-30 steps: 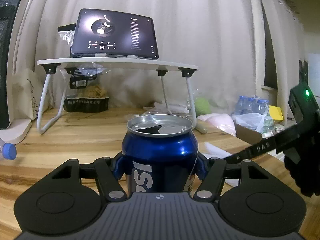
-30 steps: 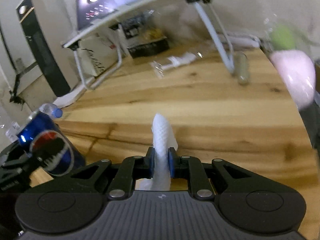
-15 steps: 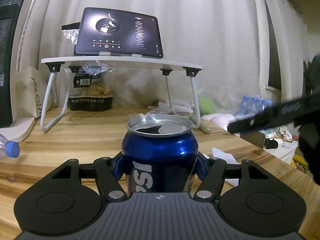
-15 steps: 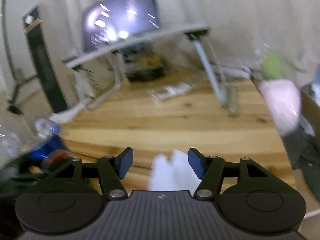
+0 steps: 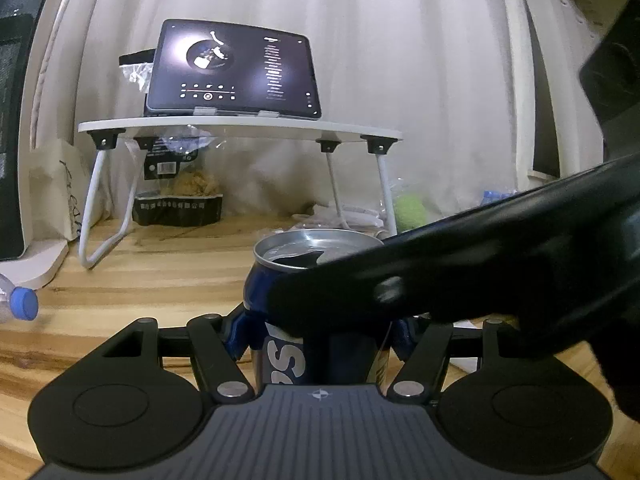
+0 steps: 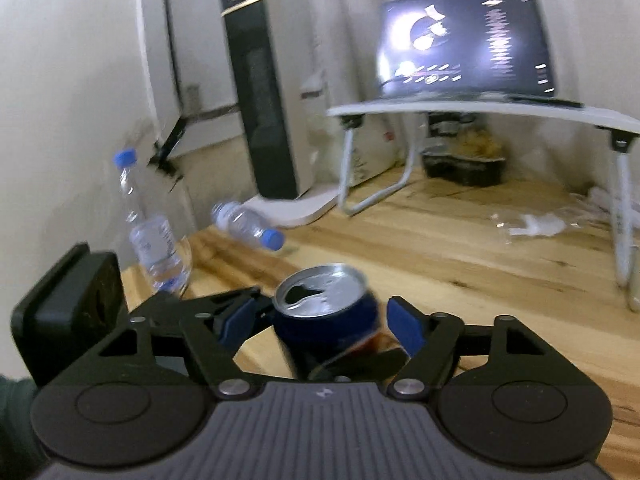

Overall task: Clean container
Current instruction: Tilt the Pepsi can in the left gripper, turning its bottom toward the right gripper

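Far left in the right wrist view, an upright water bottle (image 6: 154,236) stands near the wooden table (image 6: 460,252) edge, with a second bottle (image 6: 246,226) lying on its side just beyond it. Next comes the left gripper (image 5: 320,328), clamped on the blue can (image 5: 288,292) – its pads press the can's flanks low down and hold it upright, just above or on the tabletop; which, I cannot tell. The can's top is open and looks bare metal, with no cloth or wipe touching it in either view. To the right, the right gripper (image 6: 316,326) has just been opening its jaws; they stand apart on either side of the can, without touching it and with nothing held between them. In the left wrist view it crosses as a dark blur in front of the can. Behind, a tablet (image 5: 234,70) sits on a small folding stand (image 5: 240,128). No wiping is under way – judging by this, either the wipe is finished or the right hand is coming in for a handover; whether the can is clean cannot be told.
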`<state>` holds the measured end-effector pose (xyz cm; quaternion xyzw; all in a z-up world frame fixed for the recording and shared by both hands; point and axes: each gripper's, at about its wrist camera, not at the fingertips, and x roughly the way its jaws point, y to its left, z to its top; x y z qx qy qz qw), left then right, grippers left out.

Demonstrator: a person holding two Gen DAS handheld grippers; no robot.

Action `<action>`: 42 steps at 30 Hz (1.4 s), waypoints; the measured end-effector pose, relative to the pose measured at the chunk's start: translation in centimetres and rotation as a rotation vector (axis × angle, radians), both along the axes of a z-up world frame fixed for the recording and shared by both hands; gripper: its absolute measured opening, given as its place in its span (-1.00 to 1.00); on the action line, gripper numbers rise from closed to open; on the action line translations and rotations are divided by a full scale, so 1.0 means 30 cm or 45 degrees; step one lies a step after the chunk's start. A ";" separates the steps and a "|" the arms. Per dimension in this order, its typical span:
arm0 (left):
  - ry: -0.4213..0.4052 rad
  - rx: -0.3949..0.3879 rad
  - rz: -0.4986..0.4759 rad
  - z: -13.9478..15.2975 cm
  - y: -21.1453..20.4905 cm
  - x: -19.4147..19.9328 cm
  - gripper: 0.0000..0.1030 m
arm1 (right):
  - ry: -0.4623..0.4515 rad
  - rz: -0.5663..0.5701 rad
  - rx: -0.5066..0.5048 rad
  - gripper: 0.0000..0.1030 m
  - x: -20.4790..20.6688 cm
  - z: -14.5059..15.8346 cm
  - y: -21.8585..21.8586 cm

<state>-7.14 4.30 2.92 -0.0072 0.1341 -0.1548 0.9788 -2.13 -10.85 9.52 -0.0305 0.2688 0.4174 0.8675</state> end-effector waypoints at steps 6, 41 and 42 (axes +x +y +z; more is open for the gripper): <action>-0.038 0.018 0.003 0.003 -0.009 -0.019 0.57 | 0.112 -0.006 0.070 0.30 0.041 -0.018 -0.019; -0.145 -0.140 -0.211 0.012 0.037 -0.073 0.30 | 1.062 -0.347 1.004 0.35 0.228 -0.255 -0.296; -0.131 -0.172 -0.224 0.012 0.047 -0.066 0.29 | 1.039 -0.337 0.992 0.37 0.226 -0.254 -0.294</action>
